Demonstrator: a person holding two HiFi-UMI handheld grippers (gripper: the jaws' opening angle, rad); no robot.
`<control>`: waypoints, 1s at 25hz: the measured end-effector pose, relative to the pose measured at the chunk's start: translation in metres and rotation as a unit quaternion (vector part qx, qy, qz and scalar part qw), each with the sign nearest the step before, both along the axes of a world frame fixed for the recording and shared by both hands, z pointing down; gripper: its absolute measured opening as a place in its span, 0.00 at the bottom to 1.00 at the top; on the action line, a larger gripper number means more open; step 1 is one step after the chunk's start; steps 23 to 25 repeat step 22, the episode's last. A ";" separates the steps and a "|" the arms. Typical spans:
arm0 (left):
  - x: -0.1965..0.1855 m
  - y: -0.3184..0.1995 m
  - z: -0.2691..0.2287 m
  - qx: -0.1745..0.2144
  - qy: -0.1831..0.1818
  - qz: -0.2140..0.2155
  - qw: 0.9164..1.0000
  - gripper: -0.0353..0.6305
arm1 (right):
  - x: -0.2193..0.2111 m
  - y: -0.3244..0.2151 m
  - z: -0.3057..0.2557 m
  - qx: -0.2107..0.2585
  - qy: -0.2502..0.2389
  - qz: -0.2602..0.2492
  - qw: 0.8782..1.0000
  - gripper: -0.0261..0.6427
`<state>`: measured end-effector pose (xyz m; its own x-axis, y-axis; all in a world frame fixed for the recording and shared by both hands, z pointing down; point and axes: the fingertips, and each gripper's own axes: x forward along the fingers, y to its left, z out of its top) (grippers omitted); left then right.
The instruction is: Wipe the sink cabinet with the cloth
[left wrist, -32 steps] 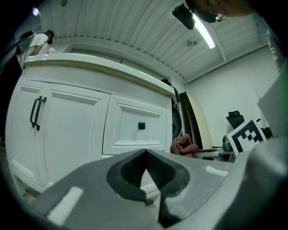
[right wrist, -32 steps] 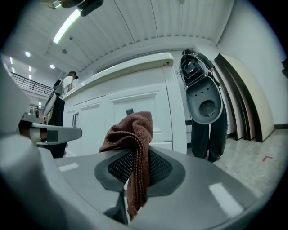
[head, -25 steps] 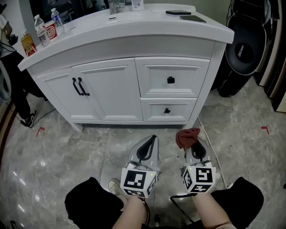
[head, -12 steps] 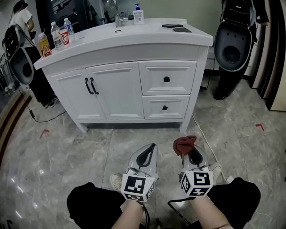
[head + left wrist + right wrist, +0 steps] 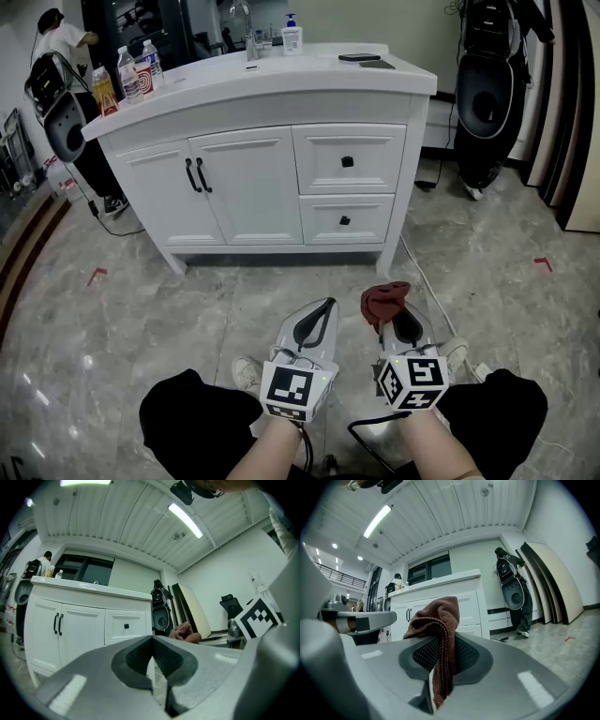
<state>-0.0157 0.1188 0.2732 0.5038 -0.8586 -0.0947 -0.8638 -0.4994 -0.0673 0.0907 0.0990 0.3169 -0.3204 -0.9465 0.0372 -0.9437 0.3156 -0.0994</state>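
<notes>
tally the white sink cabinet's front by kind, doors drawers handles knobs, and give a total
white panelled cabinet doors: 2
white drawer fronts: 2
black bar handles: 2
small black knobs: 2
total: 8

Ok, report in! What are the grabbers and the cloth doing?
Right gripper shut on cloth. Left gripper shut, empty. Sink cabinet ahead, not touched, floor between.

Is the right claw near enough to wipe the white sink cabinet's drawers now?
Probably not: the right claw, shut on the dark red cloth, hangs short of the white sink cabinet; only bare grey marble floor lies between.
</notes>
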 end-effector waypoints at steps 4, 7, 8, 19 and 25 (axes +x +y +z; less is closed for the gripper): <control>-0.003 0.003 -0.001 0.000 0.012 0.003 1.000 0.05 | -0.003 0.002 -0.002 0.005 -0.005 0.001 1.000 0.17; 0.000 0.003 0.001 -0.001 0.015 0.006 1.000 0.05 | -0.001 0.005 0.000 0.003 -0.004 0.002 1.000 0.17; 0.002 0.004 0.001 -0.003 0.015 0.008 1.000 0.05 | 0.001 0.006 0.000 0.002 -0.004 0.003 1.000 0.17; 0.012 0.016 -0.004 -0.011 0.019 0.023 0.999 0.05 | 0.009 0.015 -0.015 0.025 0.006 0.015 1.000 0.17; 0.010 0.019 -0.004 -0.015 0.022 0.018 0.999 0.05 | 0.007 0.018 -0.014 0.018 0.000 0.011 1.000 0.17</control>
